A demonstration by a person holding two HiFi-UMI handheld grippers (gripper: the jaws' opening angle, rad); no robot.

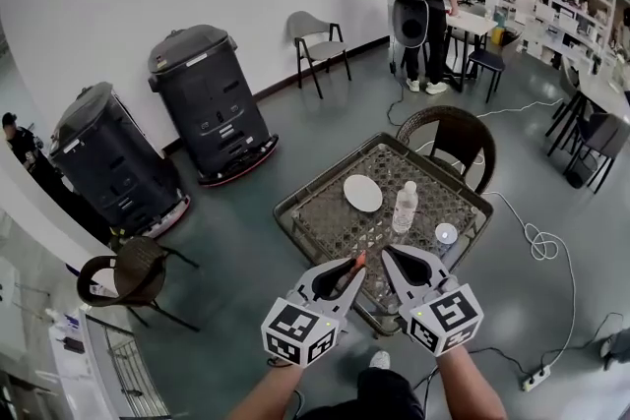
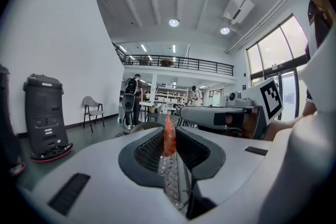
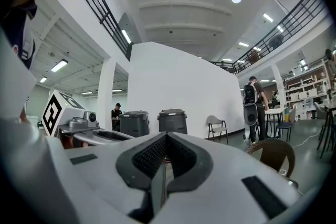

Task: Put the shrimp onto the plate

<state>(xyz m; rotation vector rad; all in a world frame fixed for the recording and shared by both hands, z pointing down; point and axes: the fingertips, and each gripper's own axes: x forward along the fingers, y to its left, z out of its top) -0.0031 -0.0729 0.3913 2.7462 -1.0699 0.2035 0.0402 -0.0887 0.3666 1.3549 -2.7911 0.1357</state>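
Two tall dark wheeled units (image 1: 212, 103) are standing along the white wall at far left. A person with a backpack (image 1: 421, 5) is standing at a desk in the far right of the room.

A square wicker table (image 1: 320, 223) is sitting in the middle of the floor, with a brown wicker chair (image 1: 455, 135) pushed up to its far right side. A white plate (image 1: 362, 193) is lying on the far half of the table, bare of food. Just to its right a clear water bottle (image 1: 405, 208) is standing upright, and a small round white object (image 1: 446, 233) is resting nearer the right corner; what it is cannot be made out.

The left claw (image 1: 354, 266) is hovering over the near edge of the table with its jaws pressing together on the shrimp (image 2: 168, 136), which is sticking up orange and upright from between the pads. In the head view the shrimp (image 1: 358, 261) is showing as a small orange tip, nearer than the plate and well apart from it.

The right claw (image 1: 387, 258) is hanging just beside the left one, its jaws meeting at the tips and gripping nothing.
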